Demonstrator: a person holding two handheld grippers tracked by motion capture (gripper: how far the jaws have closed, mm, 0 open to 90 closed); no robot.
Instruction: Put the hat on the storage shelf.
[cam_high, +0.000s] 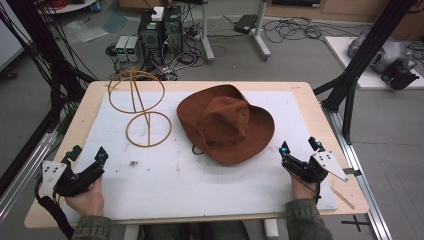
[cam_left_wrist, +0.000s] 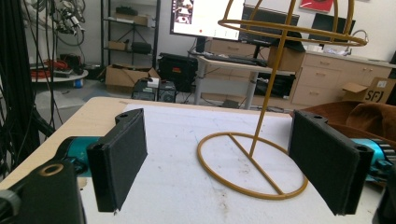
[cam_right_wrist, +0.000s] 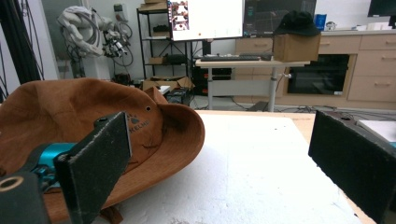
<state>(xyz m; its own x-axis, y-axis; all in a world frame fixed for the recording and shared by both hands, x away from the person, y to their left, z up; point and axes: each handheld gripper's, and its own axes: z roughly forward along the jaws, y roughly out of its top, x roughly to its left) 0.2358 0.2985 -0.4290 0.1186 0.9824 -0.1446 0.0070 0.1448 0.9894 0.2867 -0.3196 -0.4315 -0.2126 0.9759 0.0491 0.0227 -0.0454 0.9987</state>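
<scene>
**Evidently a hat awaiting its stand**

Centrally, the brown felt hat (cam_high: 226, 129) lay crown up on the white mat (cam_high: 210, 185), its brim flat against the surface and a thin cord trailing from the edge at seven o'clock. Lying that way, the brim offered a free rim on the near side, which was probably why both tools were parked low and level with it rather than above.

At ten o'clock from the hat stood the gold wire hat stand (cam_high: 142, 107), well apart from the brim, its round base (cam_left_wrist: 252, 163) flat on the mat and its upper hoop raised on a slanted stem. It sat upright and unobstructed, so a hat could be lowered onto it from above.

At four o'clock from the hat, the right gripper (cam_high: 299, 146) rested near the brim without touching, jaws spread wide and nothing between them; its own view looked along the brim's underside (cam_right_wrist: 154, 163), suggesting a grasp there was intended. At eight o'clock, the left gripper (cam_high: 89, 154) also stood spread and empty, aimed at the stand's base, perhaps to steady it.
</scene>
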